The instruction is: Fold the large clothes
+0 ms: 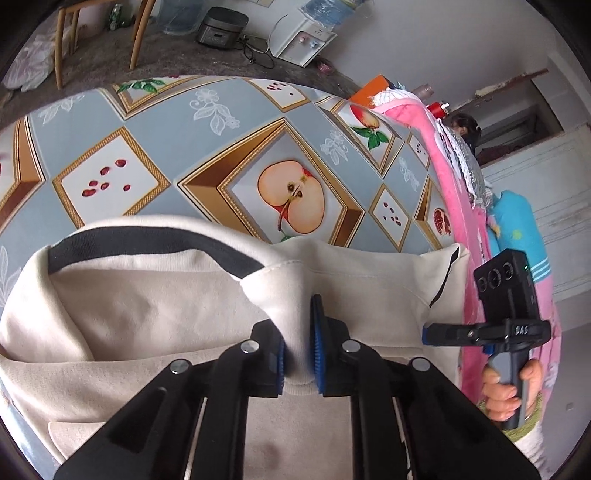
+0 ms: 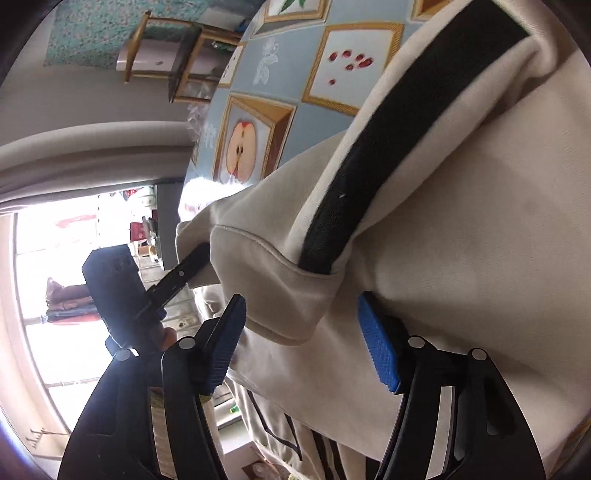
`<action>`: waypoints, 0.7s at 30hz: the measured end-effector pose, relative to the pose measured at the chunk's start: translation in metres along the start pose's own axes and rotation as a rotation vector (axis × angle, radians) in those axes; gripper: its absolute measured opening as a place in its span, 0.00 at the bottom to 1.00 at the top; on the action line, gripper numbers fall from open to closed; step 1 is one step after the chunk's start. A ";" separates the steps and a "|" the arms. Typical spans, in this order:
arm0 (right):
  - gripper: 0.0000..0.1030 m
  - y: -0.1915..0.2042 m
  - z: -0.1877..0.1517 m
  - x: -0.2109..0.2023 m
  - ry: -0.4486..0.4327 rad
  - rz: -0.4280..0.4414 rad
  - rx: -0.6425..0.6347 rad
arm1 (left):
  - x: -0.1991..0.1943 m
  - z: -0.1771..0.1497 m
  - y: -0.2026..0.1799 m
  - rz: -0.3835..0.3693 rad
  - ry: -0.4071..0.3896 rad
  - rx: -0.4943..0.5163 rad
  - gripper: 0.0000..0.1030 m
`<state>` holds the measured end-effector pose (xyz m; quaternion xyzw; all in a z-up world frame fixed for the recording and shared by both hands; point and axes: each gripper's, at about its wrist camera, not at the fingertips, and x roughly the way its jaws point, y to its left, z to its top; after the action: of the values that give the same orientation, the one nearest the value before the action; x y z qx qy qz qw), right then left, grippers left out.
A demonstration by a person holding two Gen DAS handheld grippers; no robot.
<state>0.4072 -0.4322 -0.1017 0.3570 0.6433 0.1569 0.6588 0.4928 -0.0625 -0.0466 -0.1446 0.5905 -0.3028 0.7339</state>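
A large cream garment [image 1: 147,306] with a black stripe [image 1: 147,240] lies on a table covered by a fruit-patterned cloth [image 1: 221,122]. My left gripper [image 1: 299,354] is shut on a raised fold of the cream fabric, its blue pads pressed against both sides. At the garment's right edge a hand holds my right gripper [image 1: 428,332]. In the right wrist view, the right gripper [image 2: 303,347] stands open, and a hemmed corner of the garment [image 2: 280,295] hangs loosely between its wide-apart blue pads. The left gripper [image 2: 195,258] reaches into the fabric there, with its tips hidden.
A pile of pink and blue cloth [image 1: 454,192] lies along the table's right edge. Beyond the table, wooden chairs [image 1: 66,44], a rice cooker [image 1: 221,27] and a water dispenser [image 1: 303,40] stand on the floor. A bright window [image 2: 55,258] fills the left of the right wrist view.
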 end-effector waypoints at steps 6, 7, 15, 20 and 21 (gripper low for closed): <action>0.15 0.025 -0.001 0.011 0.004 -0.102 -0.146 | -0.001 -0.004 -0.005 0.056 -0.023 0.060 0.10; 0.12 0.033 -0.001 0.010 -0.014 -0.147 -0.199 | -0.001 -0.004 -0.008 0.078 -0.037 0.083 0.10; 0.09 0.091 0.019 0.018 -0.237 -0.656 -0.649 | 0.022 0.001 -0.048 0.350 -0.138 0.343 0.09; 0.12 0.080 0.015 0.022 -0.177 -0.703 -0.775 | 0.025 -0.006 -0.037 0.307 -0.098 0.312 0.09; 0.13 0.076 0.015 0.019 -0.166 -0.694 -0.780 | 0.024 -0.010 -0.036 0.304 -0.092 0.324 0.09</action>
<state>0.4434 -0.3707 -0.0659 -0.1374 0.5633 0.1284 0.8045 0.4765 -0.1036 -0.0480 0.0523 0.5151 -0.2729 0.8108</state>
